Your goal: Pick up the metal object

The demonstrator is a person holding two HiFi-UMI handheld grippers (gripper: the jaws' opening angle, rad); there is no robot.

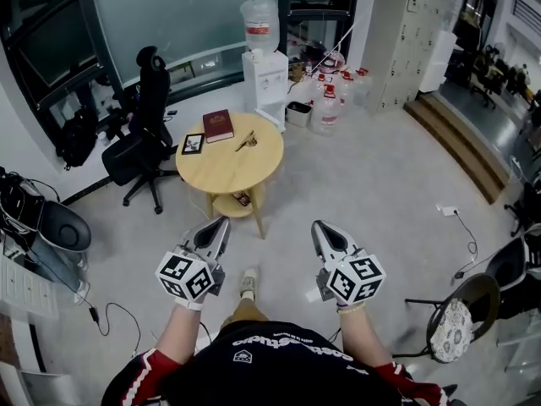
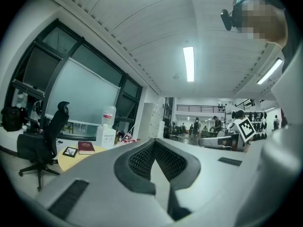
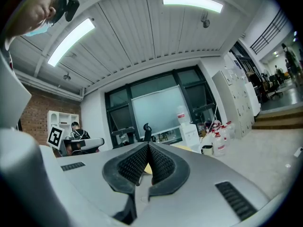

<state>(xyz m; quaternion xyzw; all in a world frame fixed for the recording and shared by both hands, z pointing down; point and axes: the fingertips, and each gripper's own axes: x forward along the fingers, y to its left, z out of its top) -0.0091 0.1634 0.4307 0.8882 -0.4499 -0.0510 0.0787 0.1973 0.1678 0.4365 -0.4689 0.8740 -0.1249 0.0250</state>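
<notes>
Bare floor (image 1: 372, 184) lies open between the person and the round surface (image 1: 224, 174); an office chair (image 1: 145, 134) crowds its left edge. The left tool (image 1: 221, 222) and right tool (image 1: 319, 226) are pressed together, empty, well short of the metal object (image 1: 246, 141) near the surface's far rim. Labels are too small to read.

A pale grey floor (image 1: 372, 184) fills the frame. A round wooden worktop (image 1: 228, 169) stands upper centre, with a black office chair (image 1: 144, 134) to its left and a white water dispenser (image 1: 265, 74) behind. Dark-framed windows (image 1: 186, 15) span the top, and grey lockers (image 1: 410, 32) stand upper right.
</notes>
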